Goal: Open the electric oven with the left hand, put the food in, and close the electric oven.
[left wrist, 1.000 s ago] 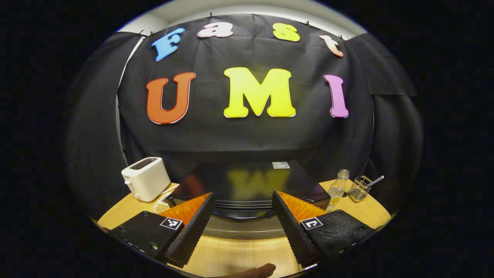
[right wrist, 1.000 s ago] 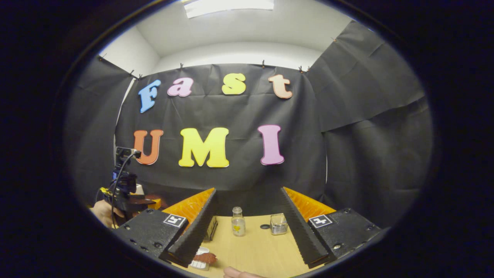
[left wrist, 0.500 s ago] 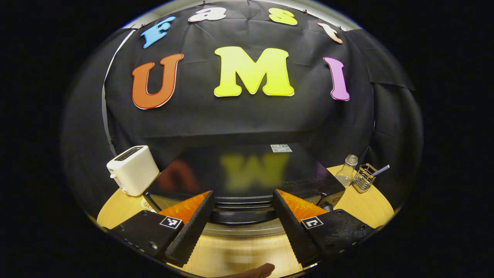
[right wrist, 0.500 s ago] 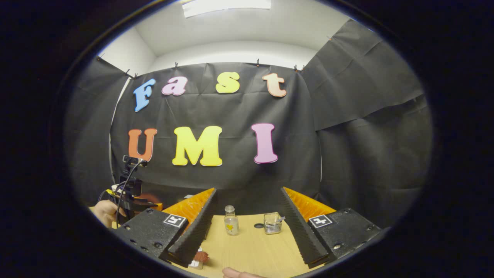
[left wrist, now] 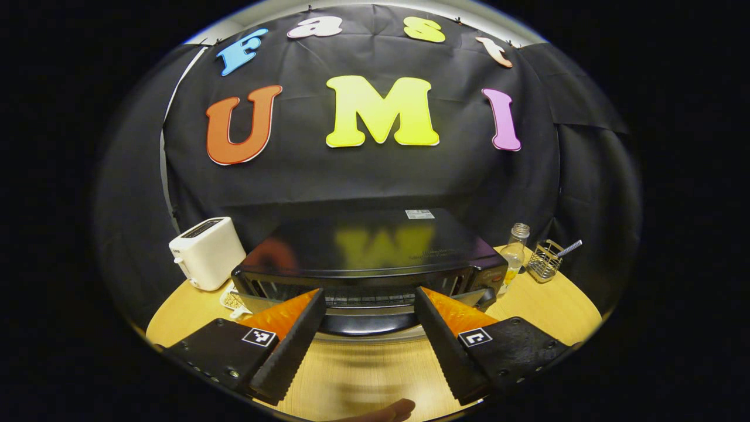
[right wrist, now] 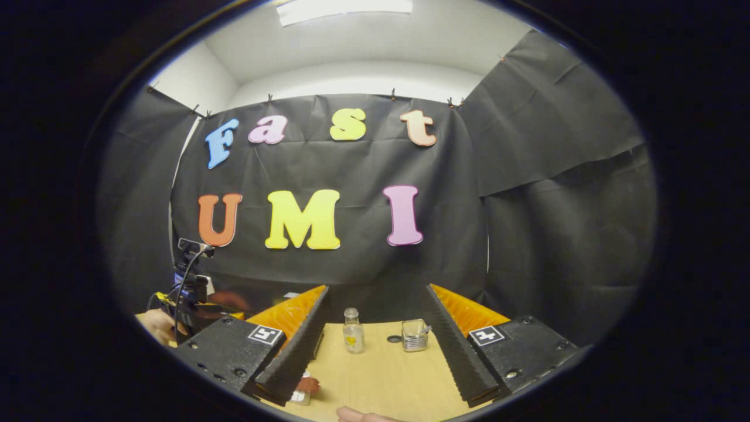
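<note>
Food [right wrist: 304, 388] half hidden behind right gripper's finger.

Open tongs [left wrist: 368, 328] before oven [left wrist: 375, 258]

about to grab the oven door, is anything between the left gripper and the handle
Nothing visible stands in the way. The left gripper is open, its fingers spread either side of the oven door handle, with only bare table below. The toaster sits off to one side, the glass bottle and wire basket to the other.
</note>
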{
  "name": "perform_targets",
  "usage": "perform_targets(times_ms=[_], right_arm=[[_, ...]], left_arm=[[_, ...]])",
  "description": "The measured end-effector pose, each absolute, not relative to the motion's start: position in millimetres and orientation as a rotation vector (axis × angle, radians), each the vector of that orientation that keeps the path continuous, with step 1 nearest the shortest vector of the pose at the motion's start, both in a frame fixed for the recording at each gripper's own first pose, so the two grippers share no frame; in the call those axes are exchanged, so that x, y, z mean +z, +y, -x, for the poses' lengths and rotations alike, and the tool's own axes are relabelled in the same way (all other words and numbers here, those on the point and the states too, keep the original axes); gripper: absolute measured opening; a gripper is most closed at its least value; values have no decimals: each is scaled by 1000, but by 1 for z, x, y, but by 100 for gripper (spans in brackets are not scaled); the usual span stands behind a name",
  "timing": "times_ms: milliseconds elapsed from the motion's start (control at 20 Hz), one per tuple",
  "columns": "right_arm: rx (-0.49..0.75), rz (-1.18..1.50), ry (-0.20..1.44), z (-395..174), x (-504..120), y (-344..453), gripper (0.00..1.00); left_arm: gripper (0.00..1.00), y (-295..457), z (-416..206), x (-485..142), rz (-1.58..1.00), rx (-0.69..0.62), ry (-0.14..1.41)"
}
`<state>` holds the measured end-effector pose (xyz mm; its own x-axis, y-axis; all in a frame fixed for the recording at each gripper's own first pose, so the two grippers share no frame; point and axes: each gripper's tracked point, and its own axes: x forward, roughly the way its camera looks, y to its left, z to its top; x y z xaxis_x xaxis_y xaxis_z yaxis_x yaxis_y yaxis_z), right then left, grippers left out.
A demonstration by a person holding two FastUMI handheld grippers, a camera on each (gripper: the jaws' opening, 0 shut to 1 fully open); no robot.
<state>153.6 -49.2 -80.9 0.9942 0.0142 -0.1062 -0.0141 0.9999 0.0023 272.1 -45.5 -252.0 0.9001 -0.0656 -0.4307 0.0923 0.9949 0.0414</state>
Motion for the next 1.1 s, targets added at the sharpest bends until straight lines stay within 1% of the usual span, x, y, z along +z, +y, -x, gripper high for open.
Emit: perform_targets(times_ms=[200,450,500,550,600,650,700,850,1100], right_arm=[[15,12,112,-151,-82,-46,100],[43,17,127,-150,-88,-33,100],[47,19,132,-151,-91,-31,100],[49,21,137,-152,-94,-30,100],[51,24,145,-153,-97,-29,100],[55,25,151,-152,-101,-27,100],[58,22,156,-152,-104,-26,100],[70,18,174,-154,-117,-24,100],[77,6,224,-161,-141,-27,100]], left_arm=[[97,-45,-245,-260,-66,-80,394],[97,-43,-210,-280,-68,-78,392],[87,-43,-204,-284,-65,-77,392],[97,-43,-198,-290,-66,-77,397],[97,-42,-191,-297,-71,-78,403],[87,-39,-185,-302,-72,-76,400],[96,-37,-180,-307,-61,-74,392],[95,-39,-167,-327,-85,-78,430],[95,-36,-151,-352,-93,-83,548]])
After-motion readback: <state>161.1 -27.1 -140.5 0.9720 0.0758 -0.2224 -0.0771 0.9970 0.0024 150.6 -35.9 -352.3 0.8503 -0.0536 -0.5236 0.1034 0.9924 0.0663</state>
